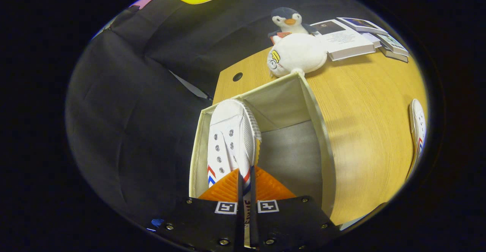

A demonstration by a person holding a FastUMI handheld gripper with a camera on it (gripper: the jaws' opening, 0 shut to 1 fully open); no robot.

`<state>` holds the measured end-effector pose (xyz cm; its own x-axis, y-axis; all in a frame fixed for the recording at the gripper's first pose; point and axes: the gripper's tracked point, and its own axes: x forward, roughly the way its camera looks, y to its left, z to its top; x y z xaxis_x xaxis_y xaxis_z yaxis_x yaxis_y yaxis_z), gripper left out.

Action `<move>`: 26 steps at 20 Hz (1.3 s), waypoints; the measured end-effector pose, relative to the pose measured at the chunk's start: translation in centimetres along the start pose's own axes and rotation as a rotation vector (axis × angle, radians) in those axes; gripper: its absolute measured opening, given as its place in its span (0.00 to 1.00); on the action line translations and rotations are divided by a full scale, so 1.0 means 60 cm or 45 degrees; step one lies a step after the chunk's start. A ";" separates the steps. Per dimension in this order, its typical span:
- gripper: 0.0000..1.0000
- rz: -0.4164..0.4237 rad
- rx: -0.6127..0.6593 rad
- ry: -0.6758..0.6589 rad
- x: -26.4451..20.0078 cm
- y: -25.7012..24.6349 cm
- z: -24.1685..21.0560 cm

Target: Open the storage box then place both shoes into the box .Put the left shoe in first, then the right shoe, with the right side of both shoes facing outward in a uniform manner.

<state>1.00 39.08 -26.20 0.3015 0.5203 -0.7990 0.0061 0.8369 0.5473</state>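
While the gripper [246,180] hangs over the open box [322,145], its fingers are clamped on the heel edge of a white shoe [228,138], which sits inside the box against the wall at 9 o'clock, toe pointing to 12. The second shoe [417,128] lies on the table [364,104] at 3 o'clock, well apart. Beyond the box, at 12 to 1, sit a white plush [298,54], a penguin [287,19] and books [353,37].

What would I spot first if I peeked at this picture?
First, the white shoe pinched between the gripper fingers, hanging inside the open storage box. Then the plush penguin and round white plush toy on the wooden table just beyond the box.
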 end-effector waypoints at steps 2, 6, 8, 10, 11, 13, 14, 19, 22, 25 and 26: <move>0.05 -0.020 -0.016 0.040 0.013 -0.004 -0.016; 0.05 -0.047 -0.041 0.074 0.032 -0.006 -0.033; 0.05 -0.038 -0.052 0.078 0.033 0.001 -0.036; 0.28 0.046 -0.072 0.044 0.028 0.026 -0.027; 0.45 0.060 -0.108 0.013 0.019 0.031 -0.015; 0.80 0.082 -0.199 -0.029 -0.013 0.042 -0.004; 0.98 0.080 -0.244 -0.059 -0.033 0.041 0.006; 0.97 0.075 -0.347 -0.237 -0.127 0.003 0.063; 0.98 0.026 -0.349 -0.307 -0.173 -0.045 0.092; 0.98 -0.045 -0.353 -0.356 -0.212 -0.104 0.109; 0.98 -0.071 -0.354 -0.366 -0.229 -0.125 0.108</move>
<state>2.96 24.58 -17.70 0.5625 0.4373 -0.7017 -0.2164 0.8970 0.3856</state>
